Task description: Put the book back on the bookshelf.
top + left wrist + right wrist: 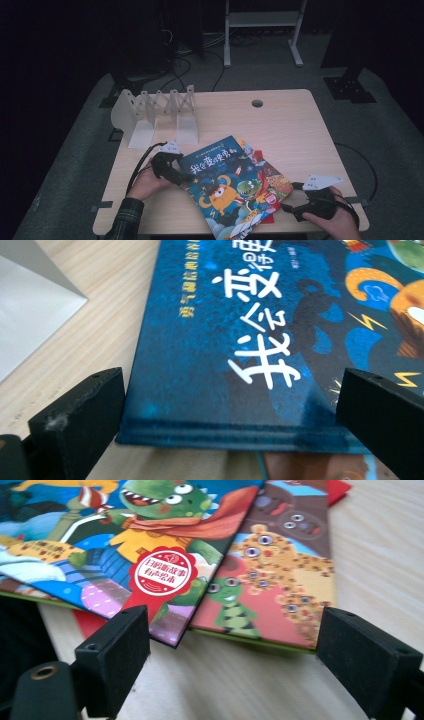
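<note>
We see the blue hardcover picture book [227,187] atop a stack, lower centre; left gripper [225,405] spread w/ jaws flanking its spine edge, right gripper [232,650] spread nr its corner; bare wooden table [290,125] beyond.

— How many books are on the table [290,125]?
— Three in a stack: a blue one [227,187] on top, a second with spotted creatures [280,580] under it, and a red one [339,487] peeking out below.
— And racks?
— One white rack [157,112]. Two grippers, left [186,177] and right [286,207].
</note>
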### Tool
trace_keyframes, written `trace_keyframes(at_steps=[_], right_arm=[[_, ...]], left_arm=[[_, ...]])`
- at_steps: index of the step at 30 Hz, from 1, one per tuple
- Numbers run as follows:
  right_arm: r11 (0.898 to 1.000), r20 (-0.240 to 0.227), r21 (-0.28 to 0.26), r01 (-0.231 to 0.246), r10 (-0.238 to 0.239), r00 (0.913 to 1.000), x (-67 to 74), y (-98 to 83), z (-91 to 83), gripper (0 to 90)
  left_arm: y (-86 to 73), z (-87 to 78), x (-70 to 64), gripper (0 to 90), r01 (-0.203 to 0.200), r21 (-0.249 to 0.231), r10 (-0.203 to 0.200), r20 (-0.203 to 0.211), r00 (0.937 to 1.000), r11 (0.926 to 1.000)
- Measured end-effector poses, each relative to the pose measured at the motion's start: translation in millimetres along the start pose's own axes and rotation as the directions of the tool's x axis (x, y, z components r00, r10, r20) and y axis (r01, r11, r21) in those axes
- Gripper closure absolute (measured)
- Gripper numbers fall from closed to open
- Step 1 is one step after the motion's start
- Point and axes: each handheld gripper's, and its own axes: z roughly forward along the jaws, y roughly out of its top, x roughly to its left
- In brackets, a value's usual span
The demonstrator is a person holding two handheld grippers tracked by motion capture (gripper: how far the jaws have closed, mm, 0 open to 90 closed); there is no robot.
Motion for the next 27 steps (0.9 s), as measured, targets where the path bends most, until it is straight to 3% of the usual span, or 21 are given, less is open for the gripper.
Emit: trace_keyframes(at_steps=[10, 27], right_arm=[[1.0, 0.051, 0.001, 0.003, -0.003, 0.9987, -12.9, 4.3, 0.8, 13.4], [1.0, 0.122, 0.006, -0.005, 0.004, 0.9925, -47.5, 29.2, 23.0, 13.3]], left_arm=[[-0.4, -3.1, -13.0, 0.0, -0.034, 0.02, 0.033, 0.005, 0.9994, 0.9992], [-6.3, -8.1, -14.6, 0.0, -0.014, 0.012, 0.014, 0.028, 0.9995, 0.9998]])
